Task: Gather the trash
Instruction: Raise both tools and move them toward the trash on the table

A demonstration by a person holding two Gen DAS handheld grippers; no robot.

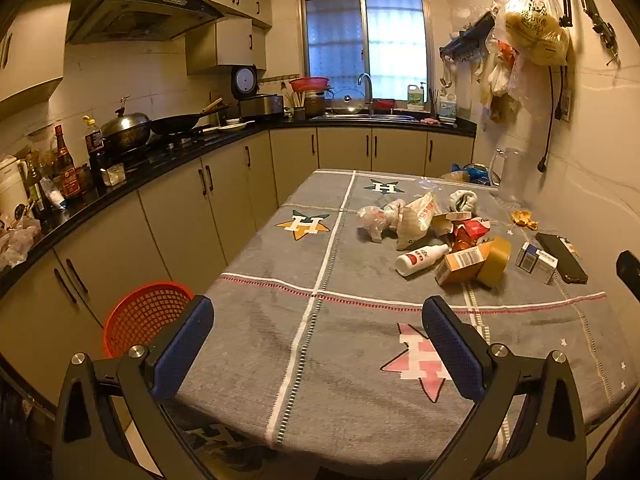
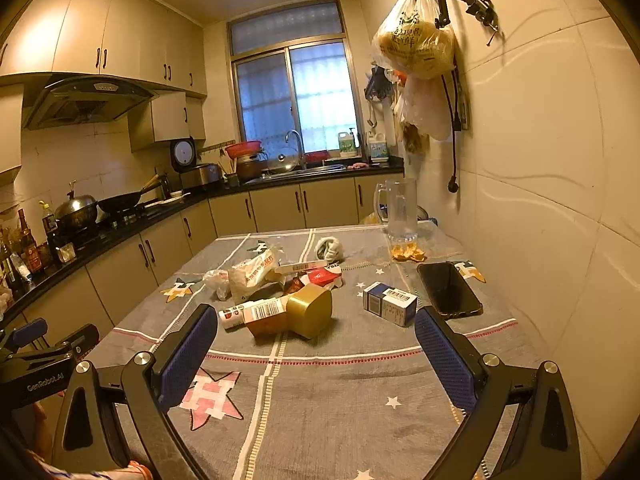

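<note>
A heap of trash lies mid-table: a white bottle (image 1: 420, 259), an orange carton (image 1: 464, 265), a gold box (image 1: 496, 256), red wrappers (image 1: 470, 230), a paper bag (image 1: 416, 220) and crumpled plastic (image 1: 374, 220). The same heap shows in the right wrist view, with the gold box (image 2: 310, 310) and bottle (image 2: 236, 314) nearest. A blue-white box (image 2: 390, 304) lies apart on the right. An orange mesh basket (image 1: 144, 314) stands on the floor left of the table. My left gripper (image 1: 318, 322) and right gripper (image 2: 316, 334) are both open and empty, above the table's near part.
The table has a grey cloth (image 1: 320, 360). A black phone (image 2: 448, 290) lies by the right wall. A glass mug (image 2: 398, 208) and orange peel (image 2: 408, 254) are at the far right. Plastic bags (image 2: 416, 48) hang on the wall. Counter and cabinets run along the left.
</note>
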